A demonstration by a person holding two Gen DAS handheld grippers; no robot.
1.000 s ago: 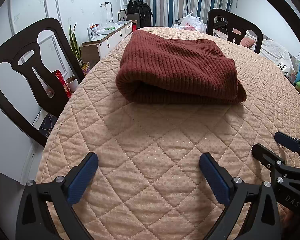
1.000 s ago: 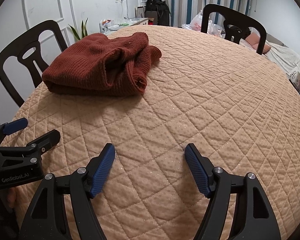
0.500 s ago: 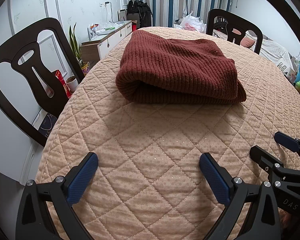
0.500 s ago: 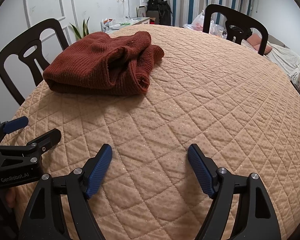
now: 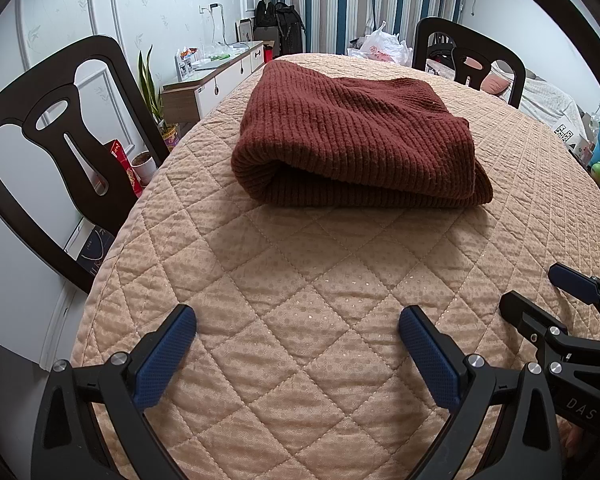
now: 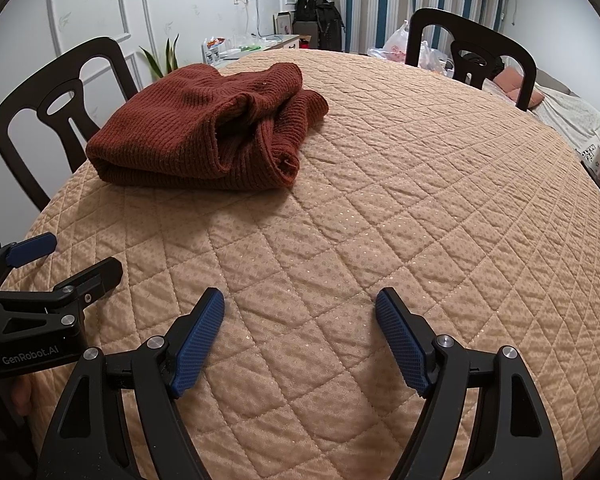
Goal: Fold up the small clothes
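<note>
A rust-red ribbed knit garment (image 5: 352, 140) lies folded in a thick bundle on the quilted tan table cover (image 5: 300, 272); it also shows in the right wrist view (image 6: 204, 136), far left of centre. My left gripper (image 5: 298, 320) is open and empty, low over the cover, well short of the garment. My right gripper (image 6: 300, 300) is open and empty, to the right of the left one. Each gripper shows in the other's view: the right gripper (image 5: 540, 292) and the left gripper (image 6: 72, 256).
Dark wooden chairs stand at the table's left (image 5: 56, 152) and far side (image 5: 468, 52). A white sideboard (image 5: 212, 80), a potted plant (image 5: 152, 92) and striped curtains (image 5: 340, 4) are behind. A bed (image 6: 568, 116) lies at the right.
Both grippers have drawn back very slightly from the garment. Both stay open and the garment has not moved.
</note>
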